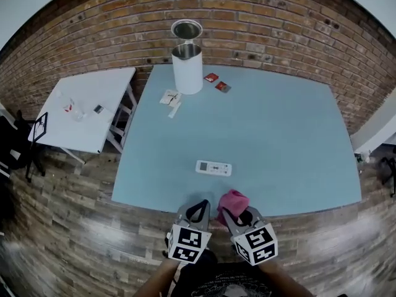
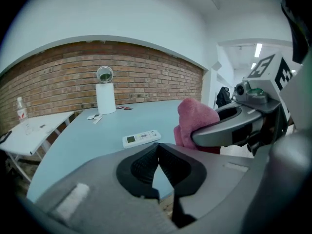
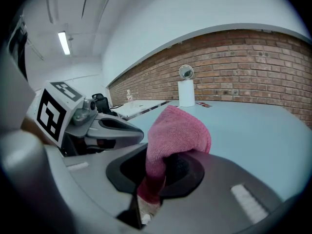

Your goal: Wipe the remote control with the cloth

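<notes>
Nearest the person, at the front edge of the table, the 2 grippers sit side by side, close but apart, both angled forward and down.
- The grey left gripper point(image 1: 198, 208) has its black ribbed pads pressed together with nothing between them. Its own view shows only tabletop past the tips.
- The grey right gripper point(image 1: 240, 214) has its jaws clamped on the crumpled pink terry cloth point(image 1: 233, 200). The pads pinch a lower fold, and the rest bulges up and forward over the jaw tips.
- I can't tell whether the cloth touches the surface.

Just beyond them, the white rectangular remote control point(image 1: 213, 167) lies flat on the light-blue tabletop point(image 1: 291, 135). Its long side runs across and its small display end points to the person's left. It is clear of both grippers and of the cloth, with bare table all around it.

At the far end, left of centre, a white cylindrical bin point(image 1: 187, 68) stands upright with its round lid point(image 1: 186, 28) tipped open.
- 2 small red packets point(image 1: 211, 77) lie just to its right.
- White paper scraps point(image 1: 171, 98) lie in front of it.

Left of the blue table stands a white side table point(image 1: 86, 113) with a few small items on it. A wood-plank floor point(image 1: 74, 228) runs underneath, and a red brick wall point(image 1: 278, 30) closes the back.
</notes>
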`<state>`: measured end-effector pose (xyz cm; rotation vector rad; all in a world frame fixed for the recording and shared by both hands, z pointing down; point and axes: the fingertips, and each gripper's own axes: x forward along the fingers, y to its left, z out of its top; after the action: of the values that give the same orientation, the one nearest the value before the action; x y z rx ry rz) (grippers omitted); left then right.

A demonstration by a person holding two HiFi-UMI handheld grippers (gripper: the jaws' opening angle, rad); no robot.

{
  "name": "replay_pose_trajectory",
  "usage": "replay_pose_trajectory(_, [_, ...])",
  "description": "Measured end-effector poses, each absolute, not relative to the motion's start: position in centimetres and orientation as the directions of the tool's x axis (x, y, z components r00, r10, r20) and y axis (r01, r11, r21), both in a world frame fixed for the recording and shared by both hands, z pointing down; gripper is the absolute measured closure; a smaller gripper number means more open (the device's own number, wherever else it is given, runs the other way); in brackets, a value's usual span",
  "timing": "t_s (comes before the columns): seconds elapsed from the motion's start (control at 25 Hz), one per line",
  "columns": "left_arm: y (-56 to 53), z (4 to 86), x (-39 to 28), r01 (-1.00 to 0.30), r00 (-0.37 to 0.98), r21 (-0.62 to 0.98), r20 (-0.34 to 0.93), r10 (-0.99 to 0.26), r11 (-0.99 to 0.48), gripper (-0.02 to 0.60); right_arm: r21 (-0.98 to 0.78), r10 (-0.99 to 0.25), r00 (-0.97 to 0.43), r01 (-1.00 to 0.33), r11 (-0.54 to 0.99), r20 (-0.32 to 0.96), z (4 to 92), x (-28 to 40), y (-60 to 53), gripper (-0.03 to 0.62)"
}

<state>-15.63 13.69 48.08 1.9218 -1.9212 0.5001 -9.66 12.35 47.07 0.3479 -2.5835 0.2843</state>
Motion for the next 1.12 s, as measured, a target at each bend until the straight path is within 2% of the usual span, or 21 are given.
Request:
replay_pose_trajectory(0.08, [13.0, 48.6, -16.7, -0.998, 0.042, -0.023, 0.525, -0.850, -0.063, 0.577, -0.131, -0.213, -0.829, -0.323, 0.937, 0.517, 46.9, -10.5, 11.7, 0.530])
replay_pose_trajectory(0.16, [12.3, 49.3, -17.4, -0.987, 0.106, -0.044, 0.555, -0.825, -0.157, 0.522, -0.124, -0.232, -0.823, -0.341, 0.932, 0.519, 46.8, -11.3, 11.3, 0.530])
replay_pose_trajectory(0.2, [11.9, 49.6, -17.7, -0.977, 0.141, -0.050, 0.569, -0.810, -0.206, 0.514, -0.120, -0.242, -0.820, -0.350, 0.929, 0.519, 46.8, -11.6, 11.1, 0.530])
replay_pose_trajectory(0.32, [10.9, 50.5, -18.8, -0.944, 0.205, -0.086, 0.601, -0.772, -0.318, 0.513, -0.116, -0.263, -0.815, -0.372, 0.921, 0.517, 46.8, -12.4, 10.5, 0.530])
replay_pose_trajectory(0.68, [6.8, 53.3, -22.2, -0.824, 0.272, -0.176, 0.711, -0.648, -0.539, 0.406, -0.137, -0.316, -0.801, -0.438, 0.889, 0.508, 46.8, -12.3, 7.8, 0.530])
replay_pose_trajectory(0.88, [4.7, 54.5, -21.8, -0.728, 0.287, -0.199, 0.781, -0.555, -0.656, 0.374, -0.164, -0.336, -0.801, -0.466, 0.869, 0.495, 46.9, -12.1, 5.5, 0.530])
replay_pose_trajectory(0.96, [3.9, 54.8, -21.2, -0.680, 0.288, -0.209, 0.806, -0.518, -0.703, 0.327, -0.176, -0.344, -0.804, -0.475, 0.862, 0.485, 46.7, -12.3, 4.2, 0.530])
replay_pose_trajectory(1.12, [2.3, 55.5, -20.1, -0.600, 0.287, -0.205, 0.847, -0.447, -0.773, 0.324, -0.198, -0.341, -0.813, -0.475, 0.858, 0.473, 46.3, -12.7, 2.5, 0.530])
